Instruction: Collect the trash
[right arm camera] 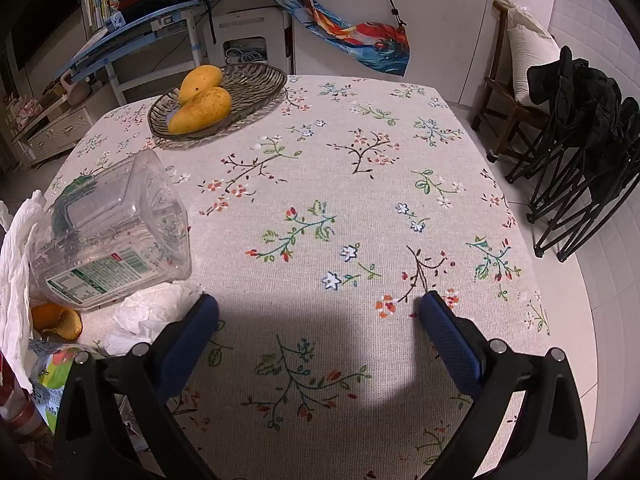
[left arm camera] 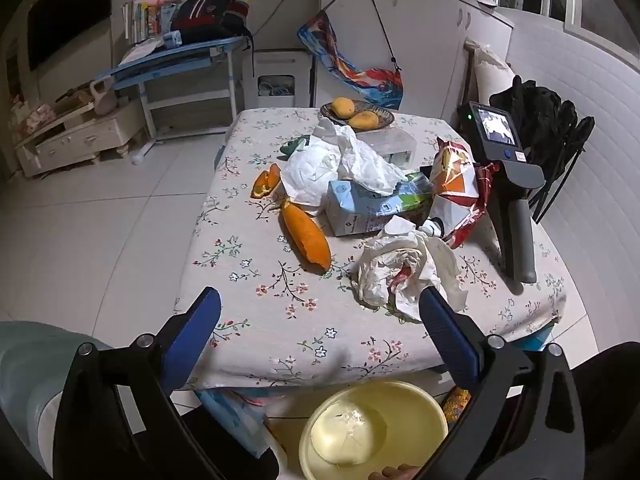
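Trash lies in a heap on the floral tablecloth (left arm camera: 260, 344): crumpled white paper (left arm camera: 404, 268), a blue milk carton (left arm camera: 368, 208), a red and orange snack bag (left arm camera: 460, 184), a white paper bag (left arm camera: 320, 168) and orange mango peels (left arm camera: 306, 238). My left gripper (left arm camera: 318, 296) is open above the table's near edge, its right finger just in front of the crumpled paper. A yellow basin (left arm camera: 376, 428) sits below that edge. My right gripper (right arm camera: 318, 300) is open over bare tablecloth (right arm camera: 360, 184). To its left lie a clear plastic container (right arm camera: 116, 232) on its side and a tissue (right arm camera: 152, 316).
A glass dish (right arm camera: 256, 80) with two whole mangoes (right arm camera: 200, 108) stands at the table's far side. The right gripper's handle (left arm camera: 520, 232) rises at the table's right. A black folding chair (right arm camera: 580, 160), a wooden chair (right arm camera: 500, 120) and a blue desk (left arm camera: 180, 60) surround the table.
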Motion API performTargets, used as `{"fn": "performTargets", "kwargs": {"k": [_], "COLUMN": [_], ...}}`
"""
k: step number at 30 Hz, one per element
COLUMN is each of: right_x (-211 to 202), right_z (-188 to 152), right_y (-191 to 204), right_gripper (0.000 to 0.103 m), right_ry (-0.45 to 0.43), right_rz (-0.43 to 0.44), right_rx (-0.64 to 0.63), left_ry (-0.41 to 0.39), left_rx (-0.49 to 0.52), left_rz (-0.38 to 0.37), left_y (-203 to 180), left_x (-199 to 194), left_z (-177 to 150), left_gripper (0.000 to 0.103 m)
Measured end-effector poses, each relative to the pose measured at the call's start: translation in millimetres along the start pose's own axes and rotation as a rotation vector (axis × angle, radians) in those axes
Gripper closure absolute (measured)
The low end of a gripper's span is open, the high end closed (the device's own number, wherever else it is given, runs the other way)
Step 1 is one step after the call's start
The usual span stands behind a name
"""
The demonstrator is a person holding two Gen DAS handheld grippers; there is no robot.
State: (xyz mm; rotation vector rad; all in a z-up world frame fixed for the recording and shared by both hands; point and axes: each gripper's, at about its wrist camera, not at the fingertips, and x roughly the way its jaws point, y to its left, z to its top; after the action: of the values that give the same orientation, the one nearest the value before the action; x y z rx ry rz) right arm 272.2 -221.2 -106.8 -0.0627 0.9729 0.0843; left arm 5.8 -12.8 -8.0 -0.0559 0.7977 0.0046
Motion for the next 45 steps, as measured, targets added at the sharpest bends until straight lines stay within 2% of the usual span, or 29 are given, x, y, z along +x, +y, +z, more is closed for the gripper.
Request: {"fn": "performTargets", "kwargs": {"k": [13,24,28,31,34,37,39,41,45], "right_x": [0,-1,-3,-16,-42,-97,-144,-176,-203], "right_z": [1,1,0,-10,-23,-30,-42,-55,-91], "right_y": [0,0,-6,-26,-49,-52,-44,-39,-24], "right_gripper": [0.007,0.007,0.006,0.007,0.007,0.007,0.007,0.007,0.007], "right_ry": [0.000,0.000,0.032,0.038,-0.004,-0.141,-0.278,-0.362,-0.378], "right_rz": [0.000,-0.002,0.034,-0.015,-0.074,-0.103,-0.119,-0.089,-0.002], "right_rx": [0.000,-0.001,-0.034,-0.011,0.032,0.044,0.029,0.044,0.049], "left_ry": [0.004,0.046,0.049,0.046,0.036,0.003,-0.032,-0.063,-0.107], "left_rx": [-0.011,-0.003,0.008,0.005,-0.002,-0.010,-0.020,-0.031,-0.066], "left_rz": [-0.015,-0.011,-0.005,-0.004,-0.005,0.005,0.005,0.009,0.014], "left_y": [-1,-8,-13,-12,-10,-8,-5,0,12], "left_x": [-1,8,10,8,5,-4,-16,-28,-54], "left_z": [2,2,3,2,1,1,1,1,-6], "left_gripper": [0.007,0.007,0.007,0.007,0.007,0.007,0.007,0.007,0.007]}}
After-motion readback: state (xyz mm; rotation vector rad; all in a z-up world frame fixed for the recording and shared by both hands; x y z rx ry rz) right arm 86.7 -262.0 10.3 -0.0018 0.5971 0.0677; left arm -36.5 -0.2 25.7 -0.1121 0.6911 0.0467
